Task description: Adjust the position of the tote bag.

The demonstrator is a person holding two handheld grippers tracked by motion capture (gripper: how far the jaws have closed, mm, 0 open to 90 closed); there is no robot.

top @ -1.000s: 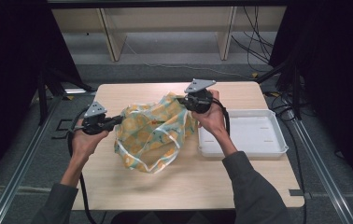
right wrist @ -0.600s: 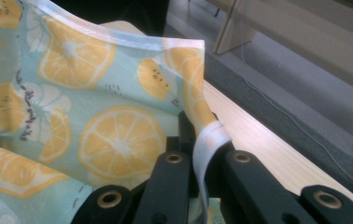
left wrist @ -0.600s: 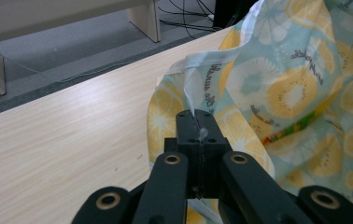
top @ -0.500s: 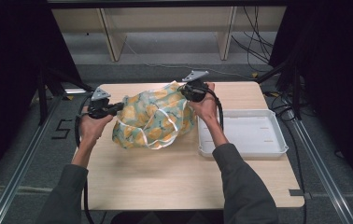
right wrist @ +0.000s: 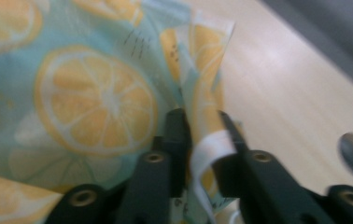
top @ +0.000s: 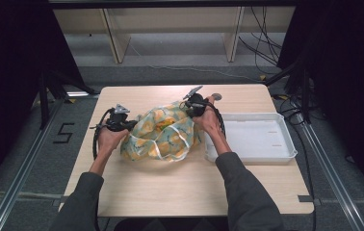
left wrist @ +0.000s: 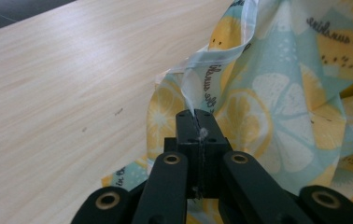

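Observation:
A cloth (top: 163, 134) printed with lemon slices on pale blue lies bunched on the wooden table (top: 170, 192). My left gripper (top: 129, 126) is at the cloth's left end. In the left gripper view that gripper (left wrist: 197, 116) is shut on the white hem of the cloth (left wrist: 282, 93). My right gripper (top: 188, 108) is at the cloth's far right corner. Its jaws have just been opening. In the right gripper view they (right wrist: 202, 121) stand apart with a folded edge of the cloth (right wrist: 95, 102) lying loose between them.
A white tray (top: 250, 159) with nothing in it sits on the table's right side, close to my right forearm. A small grey round spot (top: 216, 96) marks the tabletop just beyond the right gripper. Bare wood stretches in front of the cloth.
Both hands have come down and moved away from me, and the cloth has sunk from hanging between the grippers onto the table. The right jaws have parted.

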